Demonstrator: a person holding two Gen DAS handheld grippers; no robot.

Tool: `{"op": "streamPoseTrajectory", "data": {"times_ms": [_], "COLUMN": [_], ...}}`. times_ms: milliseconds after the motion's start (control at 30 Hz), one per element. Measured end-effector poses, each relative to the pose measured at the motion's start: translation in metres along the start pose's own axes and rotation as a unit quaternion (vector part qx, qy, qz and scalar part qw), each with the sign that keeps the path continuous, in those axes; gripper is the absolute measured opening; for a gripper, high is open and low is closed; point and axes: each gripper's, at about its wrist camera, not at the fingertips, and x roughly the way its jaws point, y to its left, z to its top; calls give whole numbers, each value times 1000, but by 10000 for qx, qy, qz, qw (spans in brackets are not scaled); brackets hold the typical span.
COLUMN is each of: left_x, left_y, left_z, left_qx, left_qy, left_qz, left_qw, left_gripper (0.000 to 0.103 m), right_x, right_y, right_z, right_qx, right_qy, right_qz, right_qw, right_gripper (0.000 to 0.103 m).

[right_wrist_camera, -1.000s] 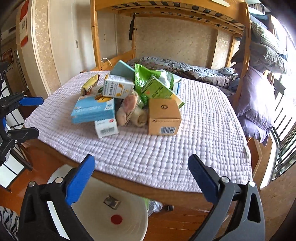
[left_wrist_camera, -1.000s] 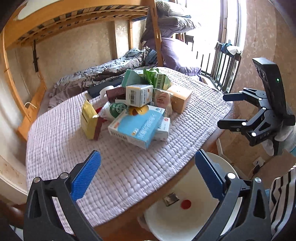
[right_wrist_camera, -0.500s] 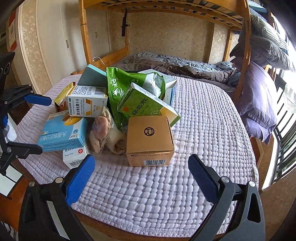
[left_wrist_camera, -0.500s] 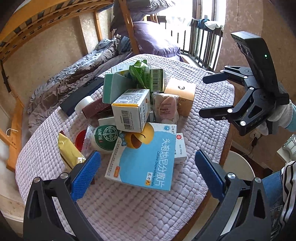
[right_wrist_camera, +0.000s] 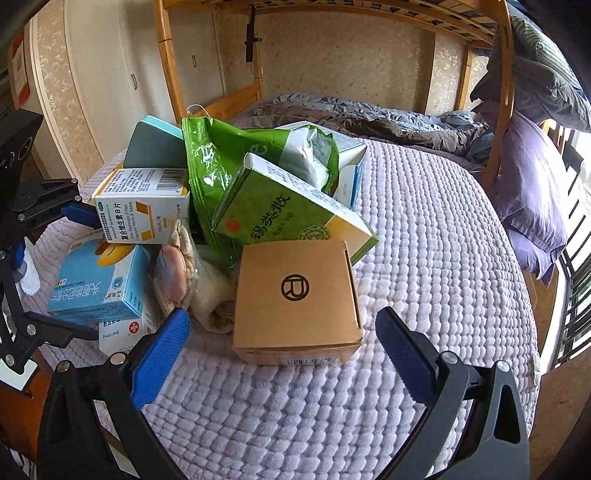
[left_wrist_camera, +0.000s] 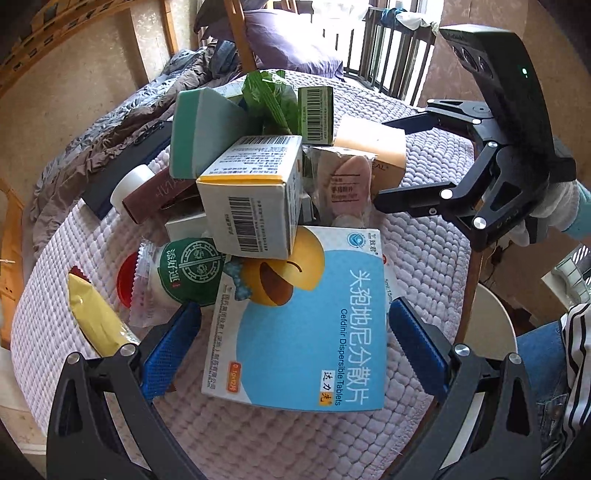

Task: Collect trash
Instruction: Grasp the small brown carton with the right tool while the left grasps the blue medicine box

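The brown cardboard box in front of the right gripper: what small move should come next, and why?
Probably ease the right gripper forward and close on the brown cardboard box. Its fingers are open on either side of the box, which lies at the pile's near edge on the quilted cover with nothing on top.

Daylight does all the work here, pouring in through the window (left_wrist_camera: pixel 391 14) behind the pile of boxes, and that patch is totally blown out to white in the left wrist view. Boxes facing away from it go a bit shadowy, but print on the blue medicine box (left_wrist_camera: pixel 310 325) is crisp. Right wrist view is softer and evenly lit, glare only beside the purple pillow (right_wrist_camera: pixel 528 192). Heavy fisheye bending, dark vignetted corners in both.
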Motion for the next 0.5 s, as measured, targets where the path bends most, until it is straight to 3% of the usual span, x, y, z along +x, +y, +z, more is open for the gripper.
{"op": "streamPoseTrajectory", "data": {"times_ms": [33,133,300,500], "left_x": [-1,-2,-8,-20], "left_y": [3,10,8,-8], "left_z": [0,-2,-7,-20], "left_qx": [-127,-427,-611,-879], "left_qy": [-24,-6,-28,-111], "left_qz": [-63,-238,-216,-120], "left_qw": [9999,9988,9979,9960], "left_gripper": [101,84,83,83], "right_x": [1,5,5,-9], "right_y": [0,-2,-4,-7], "right_z": [0,2,3,-4], "right_qx": [-10,-51,-48,11], "right_qy": [-3,61,117,102], "right_qz": [1,41,75,145], "right_qw": [10000,10000,9999,9998], "right_gripper": [97,86,65,63]}}
